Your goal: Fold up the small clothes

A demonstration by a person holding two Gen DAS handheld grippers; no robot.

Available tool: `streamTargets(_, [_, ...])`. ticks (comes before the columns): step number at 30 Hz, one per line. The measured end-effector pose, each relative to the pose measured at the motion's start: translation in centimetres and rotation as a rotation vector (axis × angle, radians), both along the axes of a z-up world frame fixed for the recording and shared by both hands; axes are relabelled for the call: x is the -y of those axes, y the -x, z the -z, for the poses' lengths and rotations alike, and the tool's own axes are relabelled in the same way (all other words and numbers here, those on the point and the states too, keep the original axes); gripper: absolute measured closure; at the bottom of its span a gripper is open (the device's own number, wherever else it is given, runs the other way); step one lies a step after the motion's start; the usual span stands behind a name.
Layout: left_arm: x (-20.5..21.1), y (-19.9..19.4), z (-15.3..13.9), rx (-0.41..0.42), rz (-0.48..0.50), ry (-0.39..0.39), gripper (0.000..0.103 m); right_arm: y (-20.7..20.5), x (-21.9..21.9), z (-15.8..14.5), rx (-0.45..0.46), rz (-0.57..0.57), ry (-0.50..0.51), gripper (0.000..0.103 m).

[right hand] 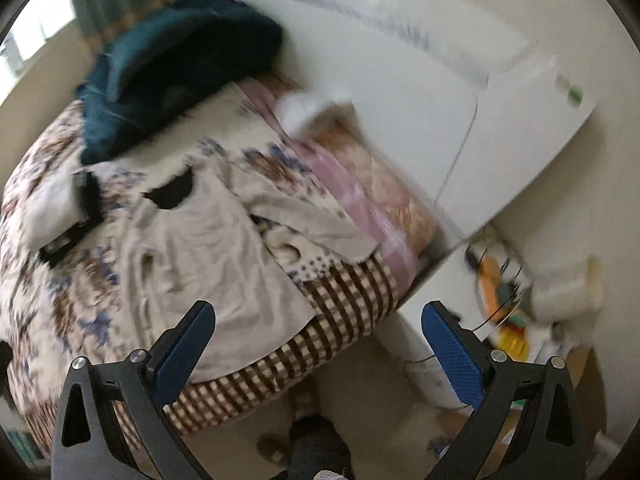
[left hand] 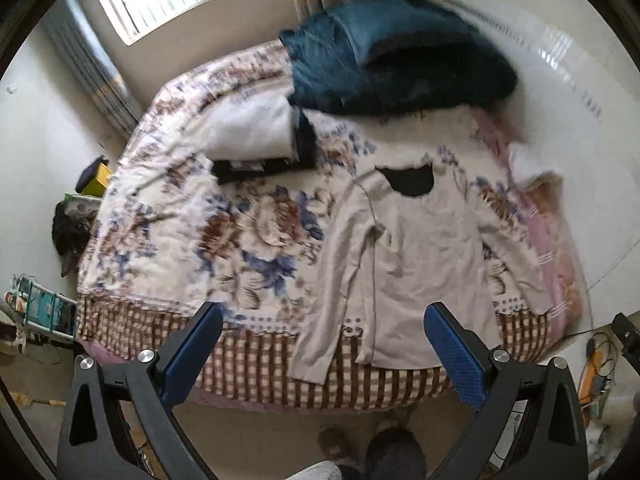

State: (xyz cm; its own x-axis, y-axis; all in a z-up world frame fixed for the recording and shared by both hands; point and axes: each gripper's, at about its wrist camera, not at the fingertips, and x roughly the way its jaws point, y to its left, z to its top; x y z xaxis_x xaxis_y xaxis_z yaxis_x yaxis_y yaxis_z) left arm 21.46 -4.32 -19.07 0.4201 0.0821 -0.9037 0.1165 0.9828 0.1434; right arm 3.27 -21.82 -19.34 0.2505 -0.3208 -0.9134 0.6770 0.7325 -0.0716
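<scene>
A beige long-sleeved top [left hand: 416, 248] lies flat on the floral bedspread [left hand: 224, 232], neck away from me, hem at the bed's near edge. One sleeve lies along its left side, the other spreads right. It also shows in the right wrist view [right hand: 216, 248]. My left gripper [left hand: 324, 320] is open and empty, held above the bed's near edge just short of the hem. My right gripper [right hand: 318, 318] is open and empty, above the bed's near right corner.
A dark teal quilt [left hand: 400, 60] is piled at the bed's far end. A stack of folded white and dark clothes [left hand: 260, 140] lies left of the top. A white cabinet [right hand: 500, 128] stands to the right of the bed. Clutter and cables [right hand: 504, 300] lie on the floor.
</scene>
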Motion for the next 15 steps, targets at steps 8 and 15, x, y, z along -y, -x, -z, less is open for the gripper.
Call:
streamTargets(8, [5.7,-7.1,12.7,-0.15,-0.011,-0.083,0.0,-1.6,13.7,18.3,-0.083,0.285,-0.218,0.0])
streamTargets(15, [9.4,-11.0,24.6,-0.313,-0.02,-0.142,0.0,0.6,21.5,30.2,-0.079,0.508,-0.357,0.0])
